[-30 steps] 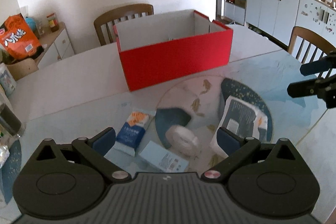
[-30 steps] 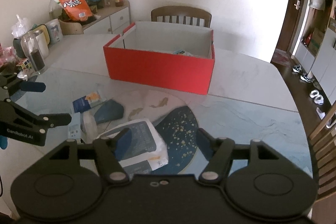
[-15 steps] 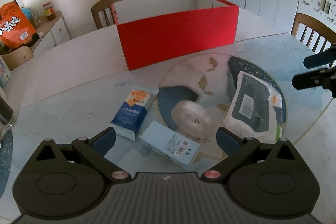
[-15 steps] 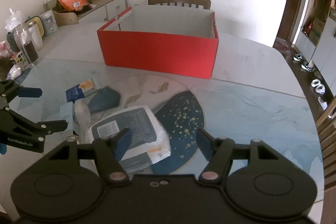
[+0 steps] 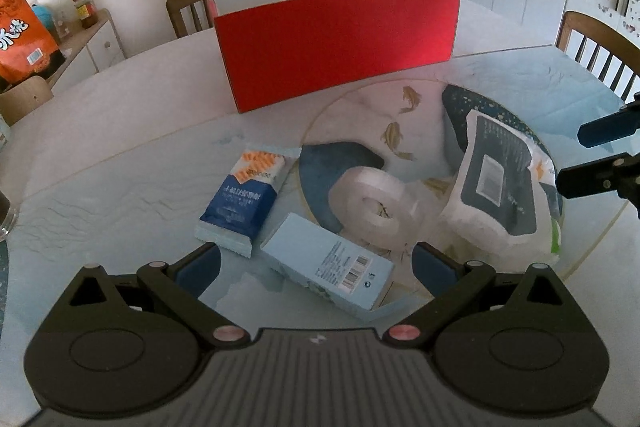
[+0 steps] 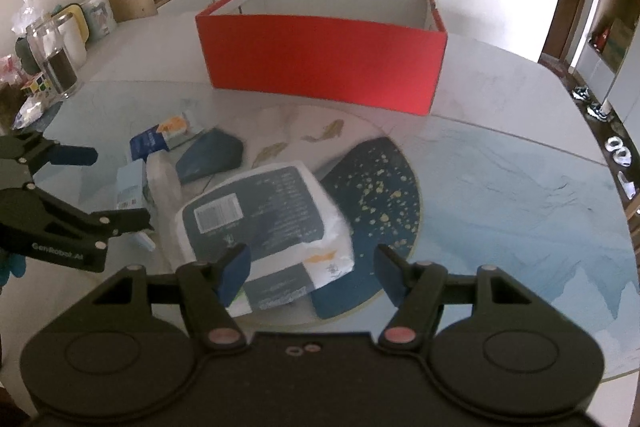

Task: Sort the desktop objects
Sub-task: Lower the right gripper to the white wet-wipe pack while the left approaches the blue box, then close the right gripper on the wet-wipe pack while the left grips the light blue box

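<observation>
The step in hand looks like the approach. Both tools tilt down toward the clutter on the counter [image 5: 120,131] in front of the red box [image 5: 336,43]. The left tool [image 5: 316,263] stands open and empty over the pale blue carton [image 5: 326,265], just beside the tape roll [image 5: 374,205]. The right tool [image 6: 314,273] is open too, straddling the near end of the tissue pack [image 6: 260,217] without gripping. Next, I judge, each must lower, close, then lift into the box.
</observation>
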{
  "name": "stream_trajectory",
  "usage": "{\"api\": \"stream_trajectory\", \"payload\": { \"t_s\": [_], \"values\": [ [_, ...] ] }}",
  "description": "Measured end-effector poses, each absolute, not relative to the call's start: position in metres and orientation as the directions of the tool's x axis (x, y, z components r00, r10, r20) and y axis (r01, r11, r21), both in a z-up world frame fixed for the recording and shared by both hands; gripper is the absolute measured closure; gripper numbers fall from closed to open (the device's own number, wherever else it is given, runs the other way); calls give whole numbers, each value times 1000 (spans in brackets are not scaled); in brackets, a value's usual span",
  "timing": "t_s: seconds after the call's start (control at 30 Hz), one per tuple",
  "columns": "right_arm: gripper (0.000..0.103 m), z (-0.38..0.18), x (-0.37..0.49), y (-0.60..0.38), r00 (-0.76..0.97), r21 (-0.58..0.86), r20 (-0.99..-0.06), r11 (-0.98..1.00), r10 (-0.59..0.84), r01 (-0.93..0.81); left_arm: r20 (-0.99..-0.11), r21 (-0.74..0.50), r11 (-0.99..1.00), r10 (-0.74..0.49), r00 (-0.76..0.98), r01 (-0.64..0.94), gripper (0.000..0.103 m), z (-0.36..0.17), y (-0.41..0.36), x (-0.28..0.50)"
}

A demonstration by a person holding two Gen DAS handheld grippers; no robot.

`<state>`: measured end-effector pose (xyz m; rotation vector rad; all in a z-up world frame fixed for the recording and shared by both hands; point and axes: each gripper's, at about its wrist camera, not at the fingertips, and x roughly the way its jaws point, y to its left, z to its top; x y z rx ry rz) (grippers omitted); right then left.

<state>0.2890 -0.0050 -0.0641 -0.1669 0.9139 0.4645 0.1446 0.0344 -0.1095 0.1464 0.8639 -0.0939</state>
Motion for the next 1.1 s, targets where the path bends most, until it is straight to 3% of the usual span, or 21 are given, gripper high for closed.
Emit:
{"api": "stream_trajectory", "payload": {
  "t_s": [0.4,0.8,1.1],
  "values": [
    [31,-80,314,1,504,42,-808,883,306,-468,-772,77,986,-35,634,149,1,-120,38,152],
    [32,-106,334,-11,430,153,-833,892,348,-426,-782,59,985,-56,621,162,2,-129,41,157],
    [50,-108,331,-11,407,190,-832,883,377,-429,-788,58,984,-58,613,168,10,-134,39,159]
  ]
}}
